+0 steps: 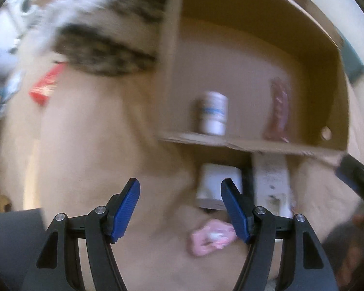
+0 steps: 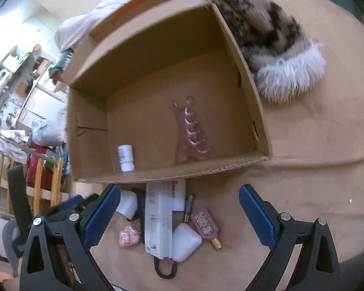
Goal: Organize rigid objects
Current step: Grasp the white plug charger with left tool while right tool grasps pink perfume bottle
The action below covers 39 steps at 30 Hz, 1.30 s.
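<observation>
I am looking down into a cardboard box [image 2: 242, 77] sitting open on a tan-covered bed surface [image 2: 315, 181], and it is holding two things: a white pill bottle [image 2: 126, 158] standing upright near the box's near left corner, and a pink hair claw clip [image 2: 189, 133] lying flat toward the middle of the near wall, well apart from the bottle. The rest of the box floor is lying bare. Just outside the near wall a cluster is waiting: a long white carton [image 2: 157, 220] touching a white rounded case [image 2: 185, 242], a pink perfume bottle [image 2: 206, 225] with a gold cap, a slim dark tube [image 2: 188, 207], a small pink pouch [image 2: 128, 236] and a black loop [image 2: 165, 269]. My right gripper [image 2: 179, 203] is hovering over this cluster with jaws spread wide and gripping nothing. My left gripper [image 1: 180, 191] is standing moderately open and empty too, near the pouch [image 1: 211, 236]. A furry spotted blanket [image 2: 267, 36] is crowding the box's far right wall, while the bed to the right of the cluster is lying open. Only the blurred left view is showing a red packet [image 1: 47, 86] beyond the box; only the right view is showing a cluttered room past the bed's left edge.
</observation>
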Available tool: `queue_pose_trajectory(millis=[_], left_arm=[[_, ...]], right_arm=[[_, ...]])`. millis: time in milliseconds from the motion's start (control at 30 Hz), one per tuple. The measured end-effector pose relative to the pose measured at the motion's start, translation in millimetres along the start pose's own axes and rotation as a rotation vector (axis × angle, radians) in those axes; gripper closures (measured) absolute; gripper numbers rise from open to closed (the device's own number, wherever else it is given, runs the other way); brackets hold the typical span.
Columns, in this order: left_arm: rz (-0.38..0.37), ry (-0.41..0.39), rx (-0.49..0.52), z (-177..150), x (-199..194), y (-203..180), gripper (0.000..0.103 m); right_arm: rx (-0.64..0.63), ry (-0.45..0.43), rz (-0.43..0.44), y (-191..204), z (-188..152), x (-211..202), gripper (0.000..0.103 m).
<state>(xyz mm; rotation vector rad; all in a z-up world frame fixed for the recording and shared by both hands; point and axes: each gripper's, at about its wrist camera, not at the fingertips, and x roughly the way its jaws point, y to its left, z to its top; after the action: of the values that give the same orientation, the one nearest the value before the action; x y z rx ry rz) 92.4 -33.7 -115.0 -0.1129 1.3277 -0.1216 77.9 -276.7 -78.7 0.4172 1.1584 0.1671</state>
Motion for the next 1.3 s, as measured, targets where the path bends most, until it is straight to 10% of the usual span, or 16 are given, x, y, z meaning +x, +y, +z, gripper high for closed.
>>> queue_pose_trajectory(millis=[333, 467, 567, 933, 1300], left_arm=[[-0.064, 0.065, 0.106, -2.3, 28.1, -31.9, 0.065], [-0.025, 0.041, 0.094, -1.1, 22.4, -25.3, 0.065], [0.052, 0.006, 0.070, -2.3, 14.3, -14.3, 0.065], [0.182, 0.060, 0.137, -10.1, 32.5, -21.6, 0.064], [0.155, 0.107, 0.097, 7.1, 59.7, -19.6, 0.065]], right_arm=[[0.045, 0.142, -0.018, -18.4, -6.8, 26.5, 0.000], [0.020, 0.242, -0.046, -20.2, -16.3, 44.4, 0.048], [-0.032, 0.299, -0.066, -13.4, -23.1, 58.2, 0.060], [-0.315, 0.344, -0.298, 18.9, -41.8, 86.8, 0.076], [-0.337, 0.333, -0.290, 23.2, -40.5, 95.3, 0.076]])
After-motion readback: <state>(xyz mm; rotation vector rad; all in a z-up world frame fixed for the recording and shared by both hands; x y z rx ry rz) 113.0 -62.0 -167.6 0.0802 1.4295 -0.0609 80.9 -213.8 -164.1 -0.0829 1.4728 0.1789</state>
